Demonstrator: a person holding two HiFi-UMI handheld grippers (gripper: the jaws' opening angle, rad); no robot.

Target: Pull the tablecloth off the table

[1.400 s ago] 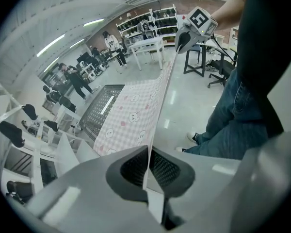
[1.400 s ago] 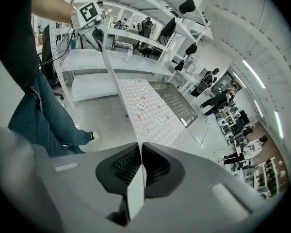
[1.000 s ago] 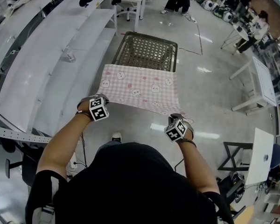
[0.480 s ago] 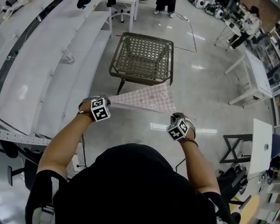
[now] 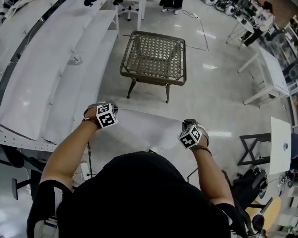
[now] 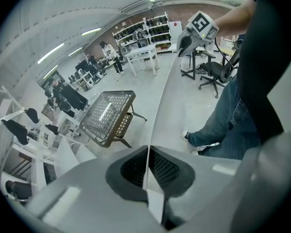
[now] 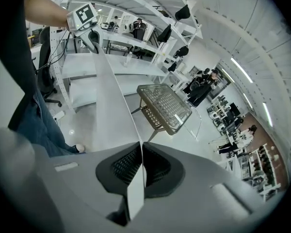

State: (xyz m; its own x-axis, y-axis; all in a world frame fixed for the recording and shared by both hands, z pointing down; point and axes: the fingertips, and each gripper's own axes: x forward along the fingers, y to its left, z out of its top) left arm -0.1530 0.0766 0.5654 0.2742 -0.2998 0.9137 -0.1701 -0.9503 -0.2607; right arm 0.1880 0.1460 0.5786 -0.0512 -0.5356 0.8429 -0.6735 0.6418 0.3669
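**While the Cloth Hangs Between Both Grippers, Tension Is to Be Held**

Since the tablecloth [image 5: 146, 128] is already off the table [image 5: 154, 58], whose woven top is left bare, the pull itself can be judged as done and only the carrying-off remains. The cloth is seen stretched as a pale sheet between the two grippers, in front of the person and well apart from the table, with its lower part hanging toward the floor [image 5: 208, 98]. One top corner is pinched in the left gripper [image 6: 148, 171], whose jaws are closed flat on the fabric edge; the other corner is clamped likewise in the right gripper [image 7: 141, 169]. For the step to be finished well, both grips should be kept firm and the hands held level and spread, so that the top edge is not allowed to sag. The hanging part should be kept away from the shoe [image 6: 188, 136], where it could be trodden on.
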